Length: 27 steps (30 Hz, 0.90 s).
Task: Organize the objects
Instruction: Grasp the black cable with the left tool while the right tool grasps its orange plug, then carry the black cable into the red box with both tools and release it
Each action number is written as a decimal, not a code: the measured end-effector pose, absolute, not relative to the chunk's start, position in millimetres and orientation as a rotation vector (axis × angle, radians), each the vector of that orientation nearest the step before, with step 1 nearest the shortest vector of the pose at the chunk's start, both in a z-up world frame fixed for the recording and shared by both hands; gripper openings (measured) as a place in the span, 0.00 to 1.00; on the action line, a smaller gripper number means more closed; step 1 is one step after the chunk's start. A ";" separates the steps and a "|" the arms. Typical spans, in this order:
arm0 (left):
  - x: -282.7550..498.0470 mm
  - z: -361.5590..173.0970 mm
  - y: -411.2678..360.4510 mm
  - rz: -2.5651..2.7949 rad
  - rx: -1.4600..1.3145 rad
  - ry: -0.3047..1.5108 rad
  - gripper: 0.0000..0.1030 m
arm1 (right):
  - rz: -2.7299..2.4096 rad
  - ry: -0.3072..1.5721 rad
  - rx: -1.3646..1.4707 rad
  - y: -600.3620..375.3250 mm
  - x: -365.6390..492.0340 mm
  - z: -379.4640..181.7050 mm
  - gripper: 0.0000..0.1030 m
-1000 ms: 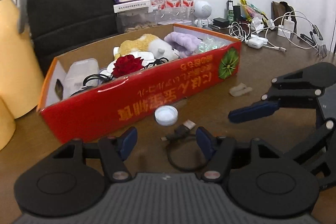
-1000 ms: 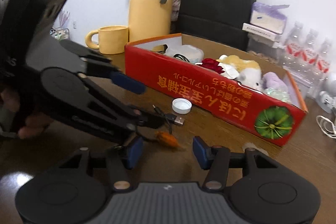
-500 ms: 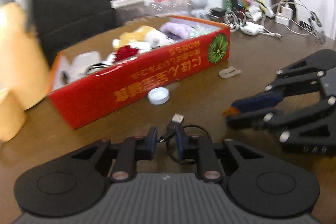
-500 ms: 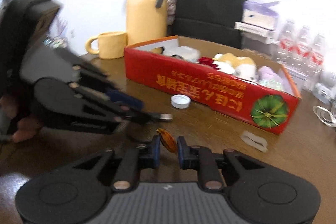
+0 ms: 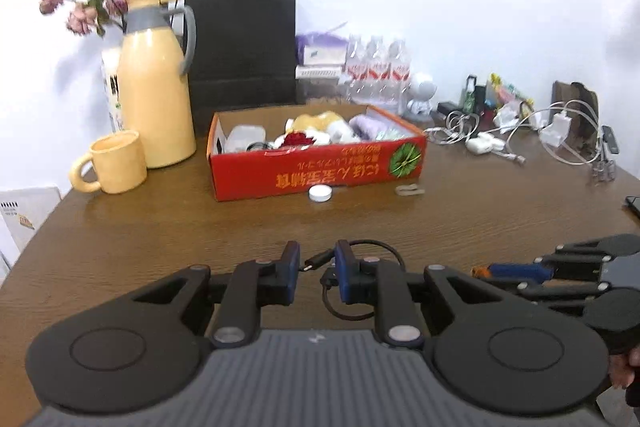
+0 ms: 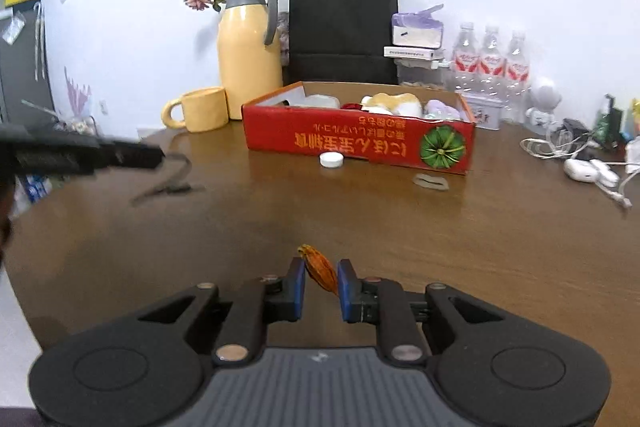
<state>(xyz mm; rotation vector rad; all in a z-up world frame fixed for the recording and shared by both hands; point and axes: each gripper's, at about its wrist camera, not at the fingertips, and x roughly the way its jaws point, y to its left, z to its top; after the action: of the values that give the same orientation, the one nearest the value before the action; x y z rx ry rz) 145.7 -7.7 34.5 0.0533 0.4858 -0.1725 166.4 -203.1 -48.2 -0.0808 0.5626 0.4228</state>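
Observation:
My left gripper [image 5: 317, 259] is shut on a black USB cable [image 5: 356, 311]; the plug pokes out between the pads and the loop hangs below. In the right wrist view that cable [image 6: 170, 183] dangles in the air from the left gripper [image 6: 132, 155]. My right gripper [image 6: 322, 271] is shut on a small orange object [image 6: 318, 266], held above the table. It also shows at the right of the left wrist view as the right gripper [image 5: 516, 271]. The red cardboard box [image 5: 320, 173] [image 6: 356, 141] stands further back, holding plush toys and a red flower.
A white cap [image 5: 320, 193] and a pale lip-shaped piece [image 5: 410, 190] lie in front of the box. A yellow jug [image 5: 154, 99], yellow mug [image 5: 116, 167] and black bag [image 5: 244, 47] stand behind on the left. Chargers and cables [image 5: 500, 135] crowd the back right.
Both grippers went from open to shut, the left on the cable and the right on the orange object. Both then pulled back from the box and rose off the table.

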 end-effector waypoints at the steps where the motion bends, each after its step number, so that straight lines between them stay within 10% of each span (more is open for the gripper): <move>1: 139.1 37.5 -9.4 -0.168 0.059 0.475 0.19 | 0.426 0.559 -0.080 -204.7 158.5 -46.9 0.16; 16: 149.8 46.4 -2.6 -0.206 0.074 0.430 0.19 | 0.383 0.504 -0.093 -214.0 151.5 -27.1 0.16; 27: 330.8 114.5 13.3 -0.311 0.146 0.388 0.19 | 0.484 0.447 -0.096 -211.6 308.0 41.1 0.16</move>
<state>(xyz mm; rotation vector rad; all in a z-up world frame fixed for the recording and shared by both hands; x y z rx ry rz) 330.8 13.3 114.5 0.1457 0.3877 -0.3113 308.0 -211.6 41.1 -0.0960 0.4472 0.4837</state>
